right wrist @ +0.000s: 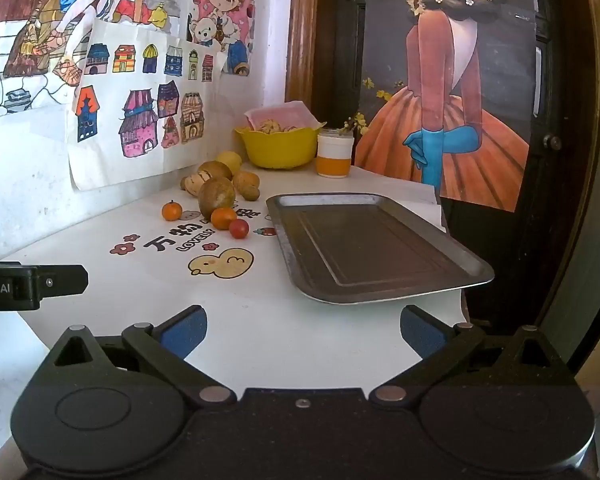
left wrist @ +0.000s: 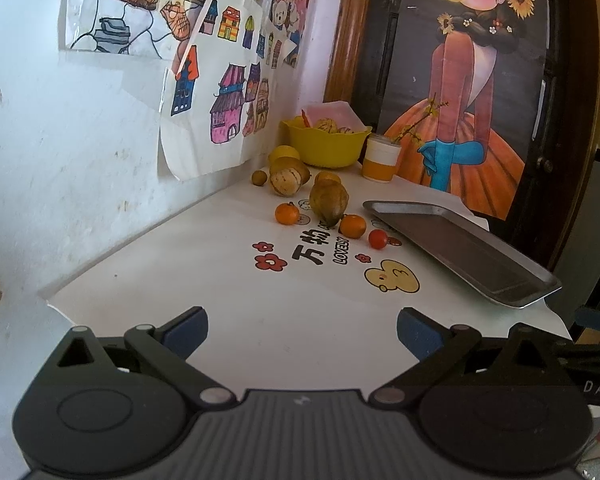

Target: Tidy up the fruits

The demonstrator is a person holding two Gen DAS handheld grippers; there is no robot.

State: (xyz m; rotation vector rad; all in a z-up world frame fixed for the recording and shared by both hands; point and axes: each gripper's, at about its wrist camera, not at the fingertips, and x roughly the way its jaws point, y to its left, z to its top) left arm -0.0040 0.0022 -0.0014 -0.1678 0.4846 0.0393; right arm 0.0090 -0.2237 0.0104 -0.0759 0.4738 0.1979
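**Both grippers wide, nothing held; fruit bunched at far left of table**

Left gripper (left wrist: 302,332) low over near edge of white table (left wrist: 204,280), jaws spread apart, empty. Right gripper (right wrist: 303,332) same: jaws released, nothing between the blue pads (right wrist: 186,330). Only the inner tips of the fingers visible in each view; rest hidden behind black housing.

Fruit pile (left wrist: 300,192) far left, close to the wall corner, well apart from both grippers. Front row: small orange (left wrist: 287,213) leftmost, second orange (left wrist: 353,226) touching or just beside the big brown-green fruit (left wrist: 329,202), cannot tell which. Small red fruit (left wrist: 378,239) nearest to the tray, apart from it. Behind: striped pale fruit (left wrist: 285,183), yellow fruit (left wrist: 284,154) partly hidden, tiny brown one (left wrist: 259,178) by the wall. Kinds hard to name; back ones overlap.

Metal tray (right wrist: 364,240) right of the pile, empty, near right corner sticking out past the table edge. Yellow bowl (left wrist: 326,146) far back, contents half covered by pink paper (left wrist: 332,114), only tops of a few pale fruits showing. White and orange cup (left wrist: 381,160) just right of bowl, with a yellow sprig, unclear whether in it or behind.

Table print partly covered by fruit. Drawings (right wrist: 140,120) on left wall, poster (right wrist: 444,100) at back, both cut off by frame. Black part of the other gripper poking in at left edge of right view, blurry fingertip at bottom right of left view.
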